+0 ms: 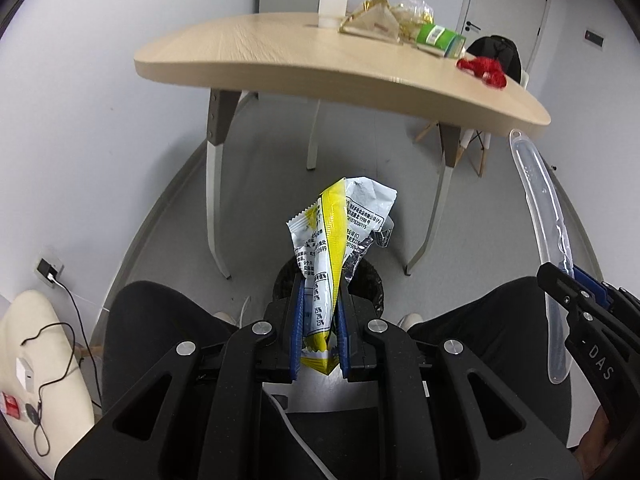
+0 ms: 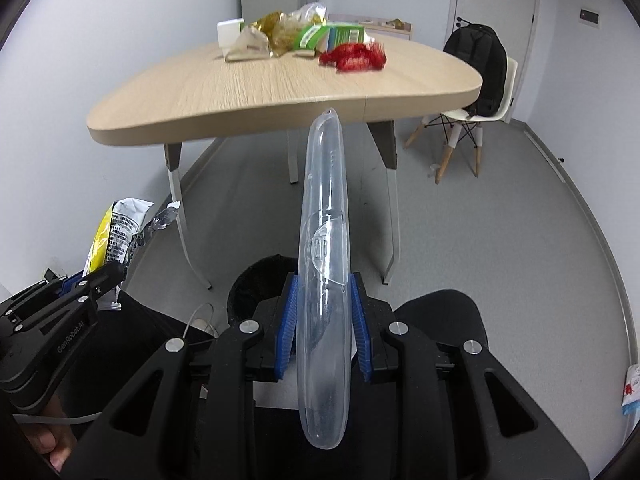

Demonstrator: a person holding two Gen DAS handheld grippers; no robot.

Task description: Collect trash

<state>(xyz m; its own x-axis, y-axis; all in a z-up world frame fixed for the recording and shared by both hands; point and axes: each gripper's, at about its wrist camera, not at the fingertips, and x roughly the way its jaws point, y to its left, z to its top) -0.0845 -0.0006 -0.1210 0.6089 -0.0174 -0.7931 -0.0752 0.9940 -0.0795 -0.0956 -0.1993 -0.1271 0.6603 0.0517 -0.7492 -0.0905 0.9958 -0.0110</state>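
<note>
My left gripper (image 1: pixel 319 292) is shut on a crumpled yellow and white snack wrapper (image 1: pixel 336 224), which sticks up between its blue pads. Right behind it on the floor stands a black trash bin (image 1: pixel 370 284), mostly hidden by the wrapper. My right gripper (image 2: pixel 323 284) is shut on a long clear plastic case (image 2: pixel 323 216), also seen in the left wrist view as the clear case (image 1: pixel 540 216). The same bin (image 2: pixel 256 280) shows just left of the right gripper's fingers. In the right wrist view the left gripper (image 2: pixel 102 276) and its wrapper (image 2: pixel 116 232) are at the left edge.
A wooden table (image 2: pixel 240 92) ahead carries more litter: a green carton (image 2: pixel 332 36), a red fuzzy item (image 2: pixel 356 56), gold and clear wrappers (image 2: pixel 276 32), a white box (image 2: pixel 228 32). A chair with a black backpack (image 2: pixel 480 68) stands at the right. The person's dark-clothed knees (image 1: pixel 152 320) flank the bin.
</note>
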